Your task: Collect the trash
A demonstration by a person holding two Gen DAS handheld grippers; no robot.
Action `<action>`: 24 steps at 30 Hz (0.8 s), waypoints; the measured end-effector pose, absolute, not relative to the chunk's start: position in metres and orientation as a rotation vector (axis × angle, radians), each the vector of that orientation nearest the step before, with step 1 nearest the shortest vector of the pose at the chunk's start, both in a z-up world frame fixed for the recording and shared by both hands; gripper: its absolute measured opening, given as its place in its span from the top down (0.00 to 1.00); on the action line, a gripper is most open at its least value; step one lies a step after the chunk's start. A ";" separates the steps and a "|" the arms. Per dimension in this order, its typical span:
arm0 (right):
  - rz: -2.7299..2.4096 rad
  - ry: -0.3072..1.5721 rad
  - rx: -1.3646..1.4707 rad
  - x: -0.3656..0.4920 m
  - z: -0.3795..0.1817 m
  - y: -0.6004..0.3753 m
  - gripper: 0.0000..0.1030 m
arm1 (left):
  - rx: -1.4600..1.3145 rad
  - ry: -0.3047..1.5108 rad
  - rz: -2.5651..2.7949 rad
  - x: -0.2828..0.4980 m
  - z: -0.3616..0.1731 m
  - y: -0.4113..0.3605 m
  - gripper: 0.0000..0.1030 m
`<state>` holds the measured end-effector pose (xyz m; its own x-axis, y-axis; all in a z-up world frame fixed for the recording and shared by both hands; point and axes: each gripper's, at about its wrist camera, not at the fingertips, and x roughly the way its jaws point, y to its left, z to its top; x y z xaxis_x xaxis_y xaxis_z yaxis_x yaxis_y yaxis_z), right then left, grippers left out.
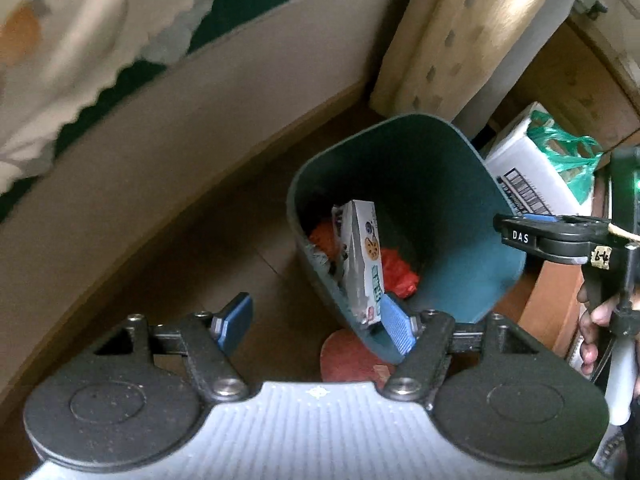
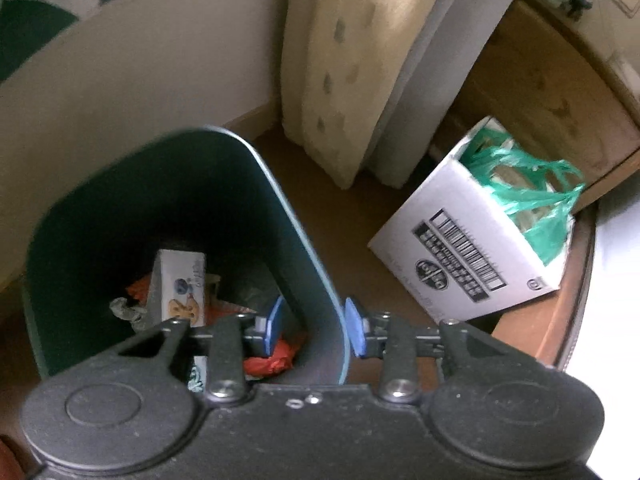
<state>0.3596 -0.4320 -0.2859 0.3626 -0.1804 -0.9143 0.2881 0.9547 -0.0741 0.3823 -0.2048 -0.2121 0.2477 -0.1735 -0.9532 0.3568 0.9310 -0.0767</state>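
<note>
A dark teal waste bin point(image 1: 440, 200) stands on the floor, tilted. Inside lie a white cookie box point(image 1: 362, 264) and red crumpled wrappers point(image 1: 398, 274). My left gripper point(image 1: 316, 324) is open, its right pad point(image 1: 396, 328) at the bin's near rim, touching the box's lower end. My right gripper point(image 2: 314, 328) straddles the bin's right wall point(image 2: 312, 280), one pad point(image 2: 274, 322) inside and one point(image 2: 356, 330) outside, with gaps to the wall. The box point(image 2: 182, 284) and red wrappers point(image 2: 268, 360) show there too. The right gripper also appears in the left wrist view point(image 1: 516, 236).
A white cardboard box point(image 2: 460, 264) with a green plastic bag point(image 2: 528, 196) stands right of the bin. A cream curtain point(image 2: 352, 60) hangs behind. A beige wall point(image 1: 140, 152) runs along the left. A round red-brown object point(image 1: 352, 356) lies on the floor under the bin.
</note>
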 end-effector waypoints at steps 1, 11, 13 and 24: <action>-0.293 1.155 0.115 0.355 -0.279 -0.431 0.69 | 0.167 1.266 -0.359 0.378 -0.204 -0.205 0.32; -0.142 1.023 0.171 0.296 -0.187 -0.424 0.62 | 0.199 1.123 -0.330 0.325 -0.120 -0.218 0.32; -0.111 0.985 0.153 0.282 -0.167 -0.421 0.57 | 0.195 1.097 -0.338 0.311 -0.104 -0.220 0.32; -0.034 0.856 0.130 0.224 -0.100 -0.430 0.38 | 0.172 1.002 -0.328 0.264 -0.067 -0.243 0.21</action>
<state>0.2240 -0.4296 -0.1002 0.6555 0.0220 -0.7549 0.0824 0.9915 0.1004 0.2640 -0.2426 -0.0665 0.4950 -0.1911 -0.8476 0.3474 0.9377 -0.0085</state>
